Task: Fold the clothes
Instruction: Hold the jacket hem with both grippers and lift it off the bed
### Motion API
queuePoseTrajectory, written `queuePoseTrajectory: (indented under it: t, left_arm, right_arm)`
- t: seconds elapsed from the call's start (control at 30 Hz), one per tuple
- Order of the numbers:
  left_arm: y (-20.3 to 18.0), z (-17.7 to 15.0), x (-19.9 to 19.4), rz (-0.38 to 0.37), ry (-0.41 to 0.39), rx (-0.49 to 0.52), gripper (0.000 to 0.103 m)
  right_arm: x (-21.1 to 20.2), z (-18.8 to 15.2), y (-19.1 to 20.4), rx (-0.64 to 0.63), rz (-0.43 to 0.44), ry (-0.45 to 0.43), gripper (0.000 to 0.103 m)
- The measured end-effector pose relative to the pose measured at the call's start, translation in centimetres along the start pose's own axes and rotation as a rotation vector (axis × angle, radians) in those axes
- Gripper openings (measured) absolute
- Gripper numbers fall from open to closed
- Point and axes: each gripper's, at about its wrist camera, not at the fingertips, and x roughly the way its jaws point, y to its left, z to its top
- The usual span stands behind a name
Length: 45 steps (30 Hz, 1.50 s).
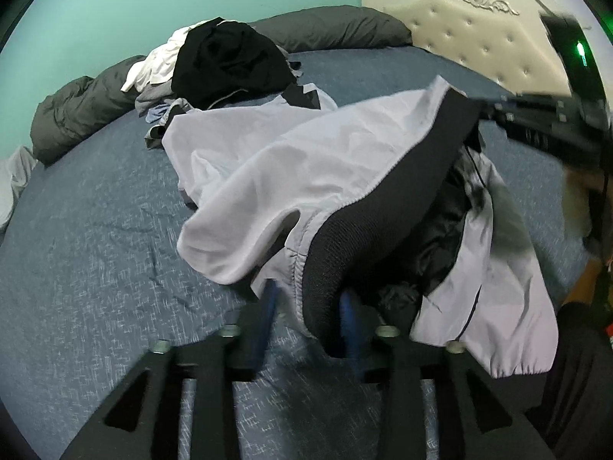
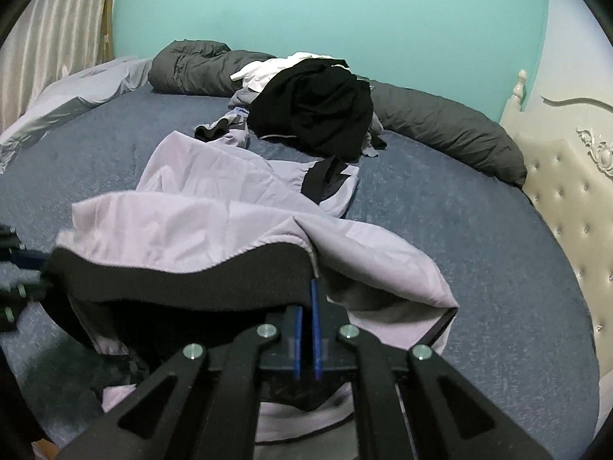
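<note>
A pale lavender garment (image 1: 306,161) with a wide black waistband (image 1: 383,211) is lifted off the blue bed (image 1: 95,237). My left gripper (image 1: 310,310) is open; the waistband's lower end hangs loose between its blue fingers (image 1: 270,306). From the upper right, my right gripper (image 1: 494,113) holds the band's other end. In the right wrist view the right gripper (image 2: 305,299) is shut on the waistband (image 2: 172,272), and the lavender cloth (image 2: 191,222) trails away across the bed. The left gripper (image 2: 23,268) shows at that view's left edge.
A pile of black, white and grey clothes (image 1: 226,65) (image 2: 314,107) lies further back on the bed. A rolled grey duvet (image 1: 76,115) (image 2: 440,122) runs along the teal wall. A cream tufted headboard (image 2: 567,191) stands at the right, and a pale sheet (image 2: 76,88) at the left.
</note>
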Motion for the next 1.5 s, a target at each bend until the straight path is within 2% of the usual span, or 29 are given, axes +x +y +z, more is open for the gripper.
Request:
queuePoseTrajectory:
  t: [0.2,0.33,0.4,0.47,0.67,0.73,0.77,0.8,0.9,1.03,1.1,1.13,1.27,1.3,1.37,1.5]
  left_arm:
    - [-1.5,-1.2,-0.2,0.05,-0.03,-0.012,0.057]
    - [-3.1,-1.0,-0.4,0.084,-0.066,0.004,0.058]
    - [-4.0,-0.6,-0.4,0.11,-0.084,0.016,0.065]
    - [-4.6,-0.2,0.2,0.129,-0.084,0.028,0.066]
    - [-2.8,0.9,1.7,0.208,-0.073,0.022,0.065]
    - [-2.0,1.1,1.9,0.21,-0.066,0.019,0.051]
    - [-1.6,1.2,2.1,0.211,-0.056,0.02,0.037]
    - [-1.2,1.4,2.1,0.217,-0.051,0.019,0.028]
    - [-0.1,1.9,1.3,0.219,-0.068,0.005,0.018]
    - [0.7,2.6,-0.2,0.209,-0.104,-0.015,0.016]
    - [1.0,3.0,-0.9,0.2,-0.12,-0.024,0.015]
    - [1.2,3.2,-1.2,0.195,-0.123,-0.029,0.015]
    - [1.7,3.9,-2.4,0.196,-0.139,-0.034,0.014]
    - [1.8,4.1,-2.7,0.199,-0.143,-0.032,0.013]
    - [1.9,4.7,-3.6,0.208,-0.155,-0.023,0.013]
    - [2.2,6.6,-6.3,0.219,-0.193,-0.015,0.011]
  right_arm:
    - [0.0,0.5,-0.1,0.035,0.038,0.047,0.004]
    - [-0.2,0.6,0.1,0.056,0.057,0.057,0.004]
    - [-0.4,0.7,0.2,0.068,0.074,0.062,0.004]
    - [-0.7,0.8,0.4,0.064,0.085,0.057,0.004]
    - [-1.6,0.9,0.4,0.049,0.112,0.045,0.004]
    - [-1.7,0.8,0.4,0.04,0.112,0.043,0.004]
    - [-1.7,0.7,0.4,0.033,0.108,0.043,0.004]
    - [-1.6,0.5,0.4,0.026,0.103,0.043,0.004]
    - [-1.1,0.2,0.5,0.013,0.087,0.036,0.004]
    - [-0.5,-0.1,0.6,0.001,0.042,0.011,0.009]
    - [-0.2,-0.1,0.5,0.009,0.021,0.001,0.021]
    - [-0.2,0.0,0.5,0.012,0.015,-0.009,0.023]
    - [0.0,0.5,0.5,0.004,0.036,-0.01,0.023]
    - [0.0,0.7,0.5,0.0,0.045,-0.008,0.02]
    - [-0.6,1.3,0.6,-0.015,0.049,-0.016,0.005]
    - [-3.3,3.5,0.4,-0.027,0.025,-0.078,0.002]
